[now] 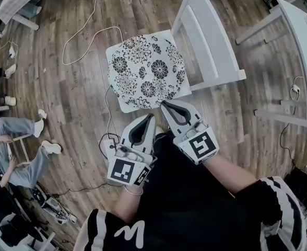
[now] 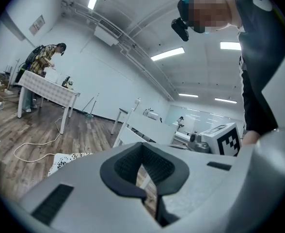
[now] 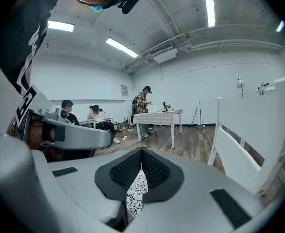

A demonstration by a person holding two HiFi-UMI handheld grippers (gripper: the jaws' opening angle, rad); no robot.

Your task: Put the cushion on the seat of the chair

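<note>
**A:** My left gripper is closed on nothing, its tips pressed together. It hangs at about 6 o'clock from the cushion, clear of it.

**B:** And the cushion itself?

**A:** It lies flat on the seat of the white chair, with the backrest at its 3 o'clock. A bare corner of the seat shows at its 7 o'clock, so I judge it sits a little toward the backrest.

**B:** The right one?

**A:** My right gripper is closed too, with its tip at the cushion's 5 o'clock edge. Its own view shows the floral print through the slot below the tips. I read that as the cushion lying beyond the jaws, not pinched between them.

**B:** So what makes this step good?

**A:** Leaving cleanly. I'd draw both grippers straight away toward 6 o'clock, so no tip drags the fabric. If the cushion needs centring, I'd nudge its 3 o'clock edge with closed tips and not re-grip it.
</note>
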